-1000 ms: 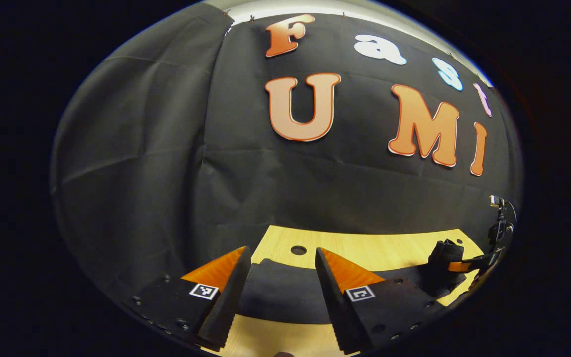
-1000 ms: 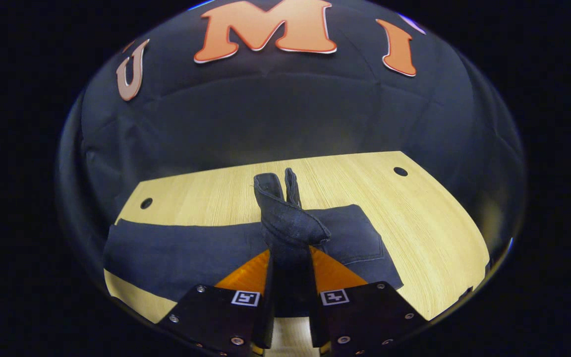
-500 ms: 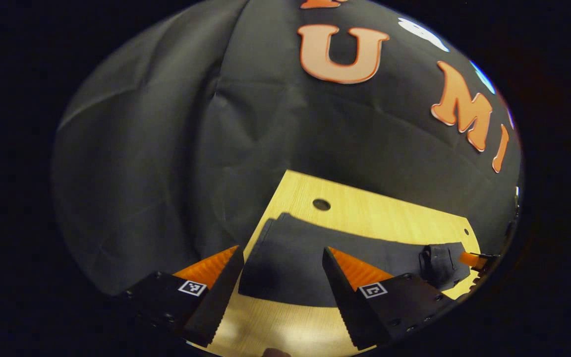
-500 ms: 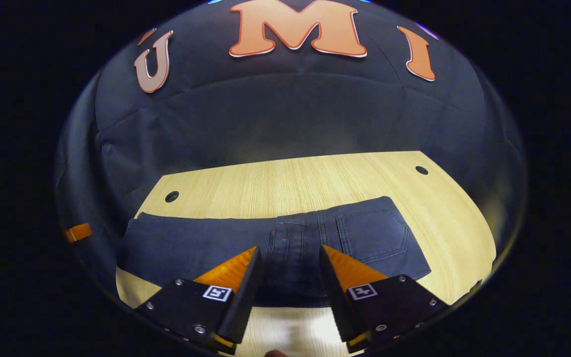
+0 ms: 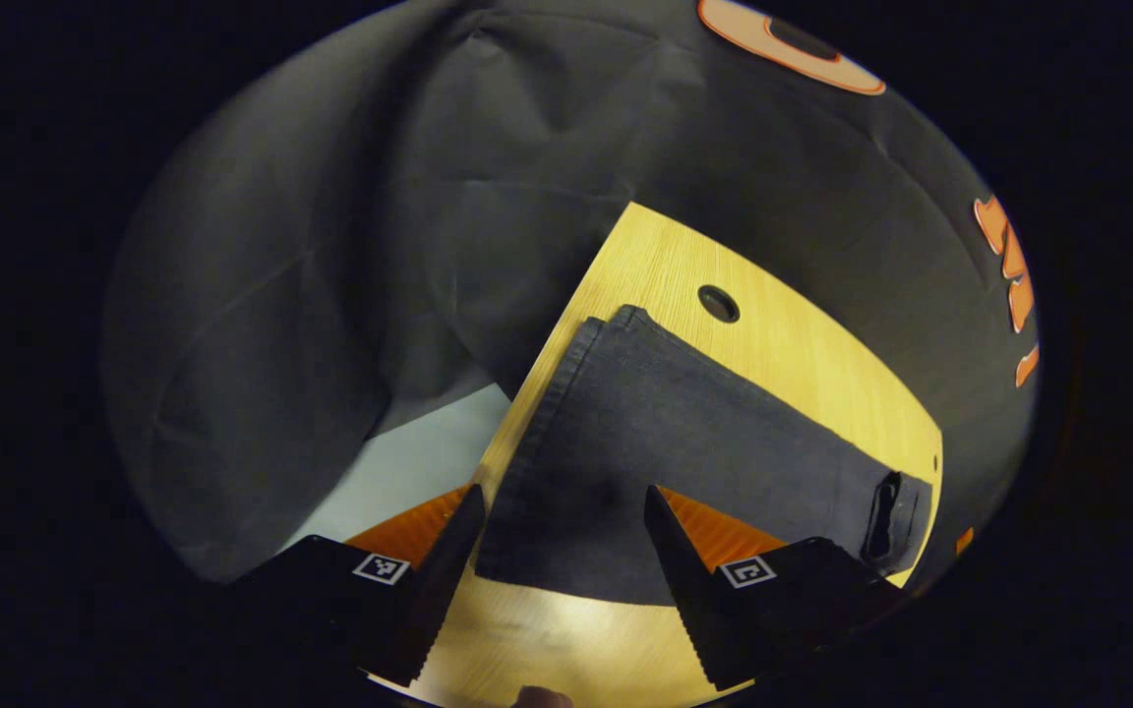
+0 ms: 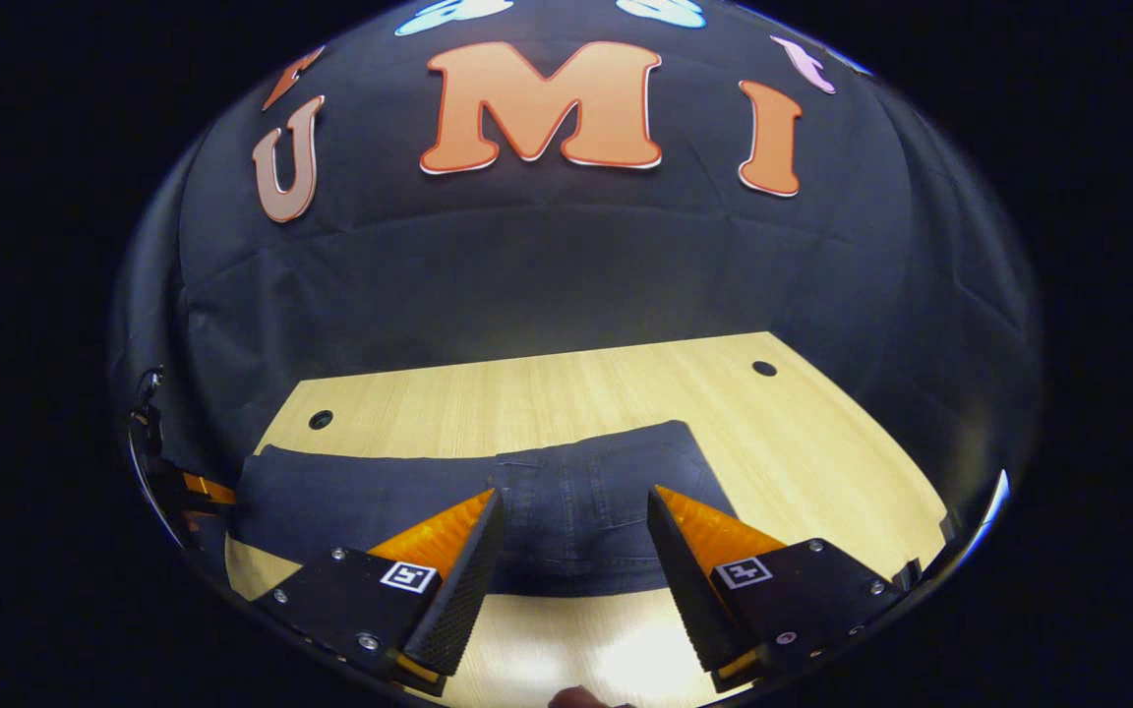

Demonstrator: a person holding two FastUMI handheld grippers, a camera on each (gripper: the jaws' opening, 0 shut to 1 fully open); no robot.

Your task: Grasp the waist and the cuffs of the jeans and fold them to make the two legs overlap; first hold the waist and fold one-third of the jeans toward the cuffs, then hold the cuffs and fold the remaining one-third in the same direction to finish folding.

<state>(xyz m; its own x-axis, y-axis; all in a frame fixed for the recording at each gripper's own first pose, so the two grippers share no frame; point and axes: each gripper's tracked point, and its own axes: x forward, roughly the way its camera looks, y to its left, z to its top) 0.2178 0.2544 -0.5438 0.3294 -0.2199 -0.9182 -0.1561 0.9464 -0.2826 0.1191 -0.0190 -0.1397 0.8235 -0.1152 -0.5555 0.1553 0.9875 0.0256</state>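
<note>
Jeans [image 5: 665, 442]: dark denim, flat on the wooden table [image 5: 793, 344]; waist end folded over the legs.
Cuffs [image 5: 566, 374]: near table's left edge.
Left gripper [image 5: 557, 560]: fingers apart, above cuff end.
Right gripper [image 6: 571, 560]: fingers apart, above folded waist [image 6: 606, 482].

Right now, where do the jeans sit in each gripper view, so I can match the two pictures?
Left gripper view: the jeans run from centre to lower right, cuffs nearest, above the open left gripper.
Right gripper view: the jeans lie across the lower middle.
Shared landmark: the table hole by the cuffs.
</note>
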